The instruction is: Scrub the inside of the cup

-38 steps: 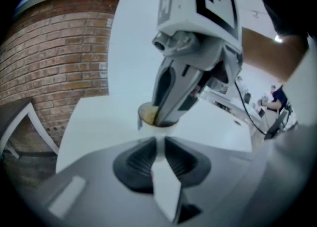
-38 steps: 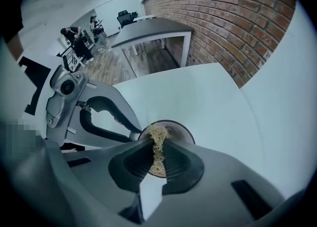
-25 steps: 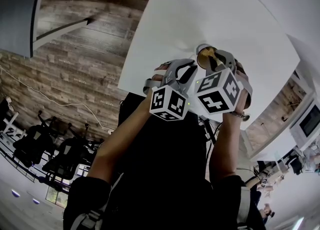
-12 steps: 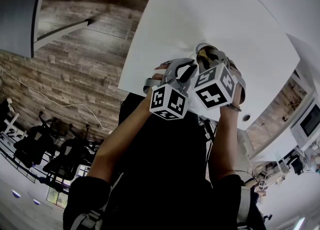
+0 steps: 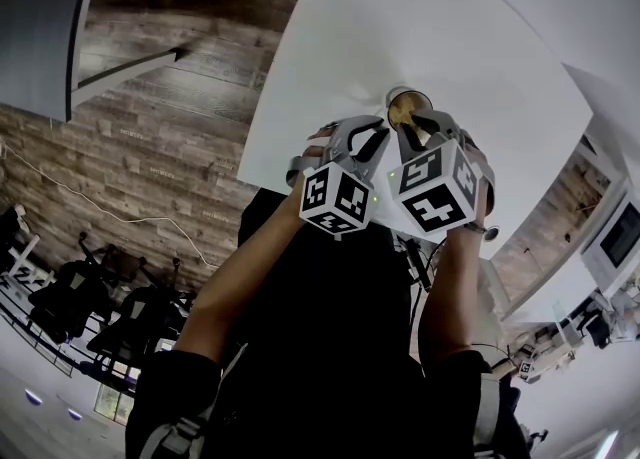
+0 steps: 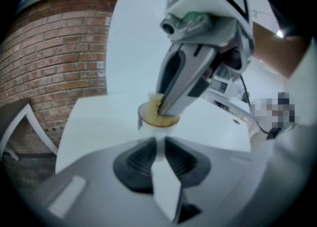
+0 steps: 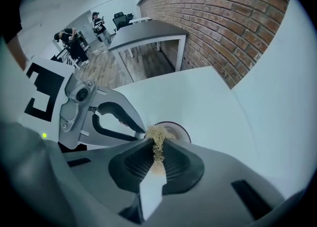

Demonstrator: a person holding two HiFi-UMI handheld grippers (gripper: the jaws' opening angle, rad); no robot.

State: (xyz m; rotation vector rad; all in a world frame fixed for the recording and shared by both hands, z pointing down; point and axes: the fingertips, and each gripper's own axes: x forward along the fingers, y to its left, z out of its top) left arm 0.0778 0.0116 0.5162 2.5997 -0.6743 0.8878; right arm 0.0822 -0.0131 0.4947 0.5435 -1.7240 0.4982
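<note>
A small clear cup [image 5: 405, 100] stands on the white table [image 5: 400, 17] near its front edge. In the left gripper view my left gripper [image 6: 159, 141] is shut on the cup [image 6: 148, 120], whose wall sits between its pads. My right gripper [image 7: 157, 148] is shut on a tan fibrous scrubber [image 7: 157, 137]. That scrubber [image 6: 154, 105] is pushed down into the cup's mouth, and the right gripper [image 6: 166, 110] stands steeply over it. In the head view both marker cubes hide most of the jaws. The cup's bottom is hidden.
A brick wall [image 7: 233, 18] runs along the table's far side. A dark desk [image 7: 148, 33], office chairs and some people [image 7: 74, 43] are in the room beyond. Wooden floor [image 5: 170, 67] lies left of the table.
My right gripper swung left over the cup and then back to the right. The cup and the left gripper shifted slightly up the view. Both grips are unchanged.
</note>
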